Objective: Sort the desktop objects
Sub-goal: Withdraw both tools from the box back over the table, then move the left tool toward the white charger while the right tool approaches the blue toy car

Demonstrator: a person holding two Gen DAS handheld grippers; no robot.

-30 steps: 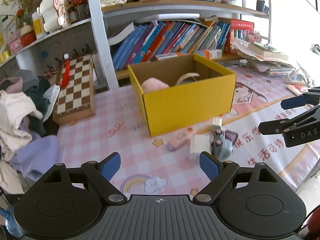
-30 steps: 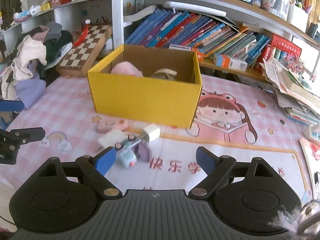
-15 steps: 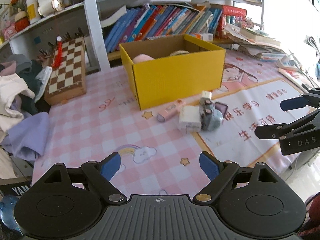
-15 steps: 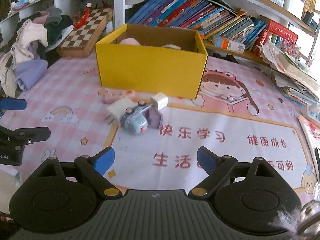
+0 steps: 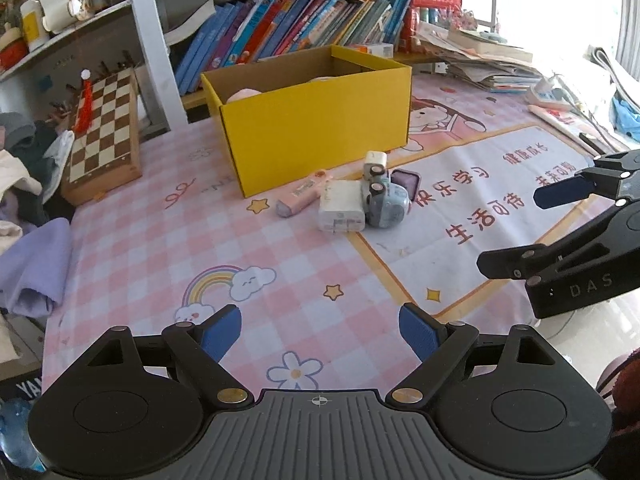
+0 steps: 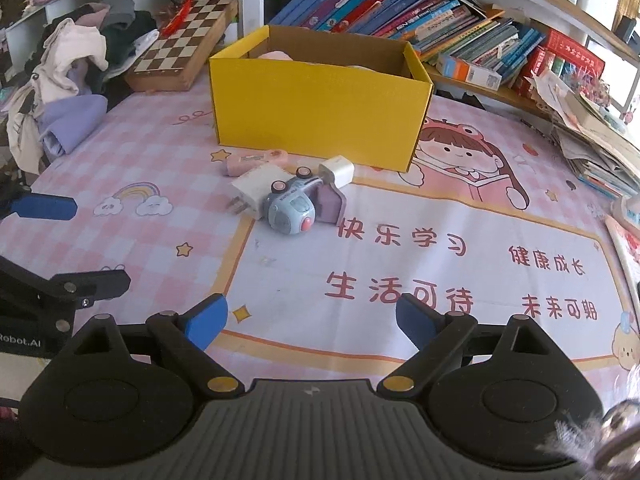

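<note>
A yellow cardboard box [image 5: 316, 128] [image 6: 320, 112] stands open on the pink desk mat, with a pink soft item [image 5: 242, 95] inside. In front of it lies a cluster: a pink tube [image 5: 304, 194] [image 6: 256, 159], a white charger [image 5: 342, 208] [image 6: 252, 190], a blue toy car [image 5: 386, 202] [image 6: 290, 208], a small white plug [image 5: 375, 160] [image 6: 337, 169] and a purple case [image 5: 406, 182] [image 6: 330, 204]. My left gripper [image 5: 320, 328] is open and empty, well short of the cluster. My right gripper [image 6: 310, 320] is open and empty, also short of it.
A chessboard [image 5: 104, 128] [image 6: 184, 48] leans at the back left beside piled clothes [image 6: 72, 80]. A shelf of books [image 5: 300, 32] [image 6: 400, 12] runs behind the box. Stacked papers [image 5: 488, 60] [image 6: 592, 140] lie at the right. The right gripper shows in the left wrist view [image 5: 560, 232].
Both grippers have drawn back from the box and cluster, which look farther away now. Nothing on the mat has moved. Both stay open.
</note>
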